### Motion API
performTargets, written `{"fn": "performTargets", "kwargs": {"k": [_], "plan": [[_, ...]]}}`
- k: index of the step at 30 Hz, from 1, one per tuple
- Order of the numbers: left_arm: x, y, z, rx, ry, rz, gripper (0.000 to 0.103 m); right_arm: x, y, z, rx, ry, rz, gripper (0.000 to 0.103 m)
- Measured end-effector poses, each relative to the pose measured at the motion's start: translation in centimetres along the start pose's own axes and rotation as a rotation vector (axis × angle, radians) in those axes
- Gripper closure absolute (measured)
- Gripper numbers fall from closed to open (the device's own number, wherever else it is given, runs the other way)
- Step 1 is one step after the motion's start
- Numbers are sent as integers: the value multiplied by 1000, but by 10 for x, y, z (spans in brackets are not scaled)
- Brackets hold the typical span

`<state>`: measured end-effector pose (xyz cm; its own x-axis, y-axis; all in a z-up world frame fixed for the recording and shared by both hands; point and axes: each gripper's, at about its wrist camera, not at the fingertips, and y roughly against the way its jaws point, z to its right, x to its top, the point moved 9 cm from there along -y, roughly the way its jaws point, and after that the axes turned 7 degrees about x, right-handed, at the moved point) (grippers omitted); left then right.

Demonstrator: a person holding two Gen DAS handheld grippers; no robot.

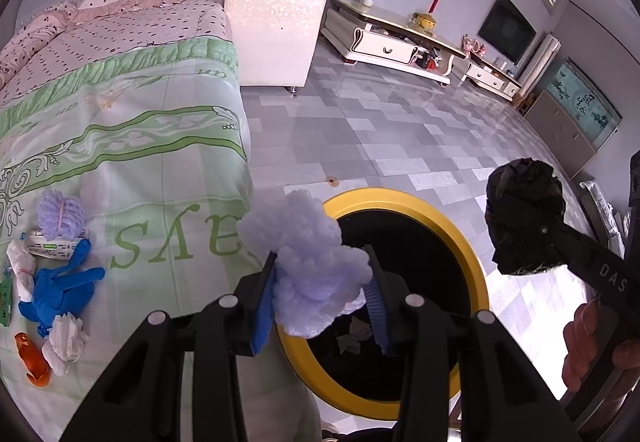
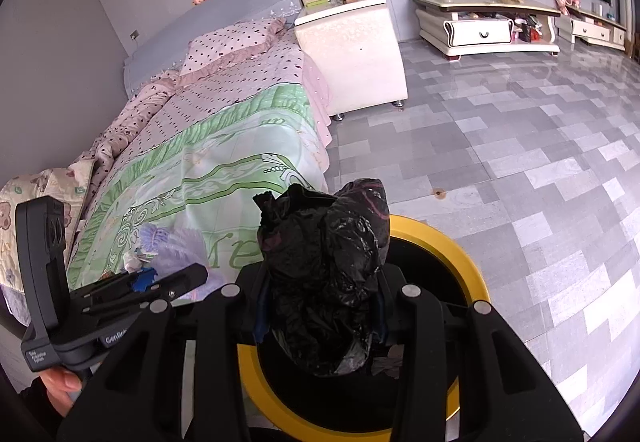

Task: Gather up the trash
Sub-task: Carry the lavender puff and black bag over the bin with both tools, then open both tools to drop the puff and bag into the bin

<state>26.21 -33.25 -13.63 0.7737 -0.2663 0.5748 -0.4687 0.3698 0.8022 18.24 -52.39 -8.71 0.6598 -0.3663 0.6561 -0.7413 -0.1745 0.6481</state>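
— Lavender foam, that's what the left gripper (image 1: 320,282) has: a puffy foam net wad (image 1: 312,262) squeezed between its 2 blue pads (image 1: 262,306), the jaws closed hard against it from both sides.

— And where is it hanging?

— Right at the 9 o'clock edge of the yellow-rimmed bin (image 1: 460,238), partly over the dark opening. The bin stands on the grey tiled floor (image 1: 380,129), just beside the foot of the bed (image 1: 168,169).

— The other one?

— The right gripper (image 2: 320,306) is clamped on a crumpled black plastic bag (image 2: 324,274). The bag bulges up past the fingers and hangs over the bin's (image 2: 460,262) mouth. From the left camera it shows at 3 o'clock, a black lump (image 1: 524,213) on the end of the tool, above the floor beside the rim.

— Anything in the bin?

— Some pale crumpled scraps (image 1: 354,338) low in the dark; I cannot tell what they are.

— What's on the bed?

— A cluster at 9 o'clock of the left view, well apart from the bin: a 2nd purple foam net (image 1: 60,217), a small printed packet (image 1: 52,246) just below it, a blue glove (image 1: 60,294), 2 white tissue wads (image 1: 22,270) (image 1: 66,340), and an orange peel (image 1: 32,358) nearest the lens. All lie on the green and white bedspread (image 1: 140,145).

— Behind?

— A white nightstand (image 1: 276,29) at 12 o'clock.
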Motion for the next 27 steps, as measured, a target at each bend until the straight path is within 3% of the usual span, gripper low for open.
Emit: {"fn": "performTargets", "kwargs": {"k": [12,19,23,27], "plan": [[-2,3,27,-46,-41,11,55,11,13,16,-38,-30,56,63],[-5,5,18,-53,-16,3,43,10,22,26,-55,-64,64,50],[-4,8,11,-33,-6,8,33,8,27,26,-60,-64,67,49],[-4,12,4,-24,6,14,33,8,36,20,-52,-64,81,49]]}}
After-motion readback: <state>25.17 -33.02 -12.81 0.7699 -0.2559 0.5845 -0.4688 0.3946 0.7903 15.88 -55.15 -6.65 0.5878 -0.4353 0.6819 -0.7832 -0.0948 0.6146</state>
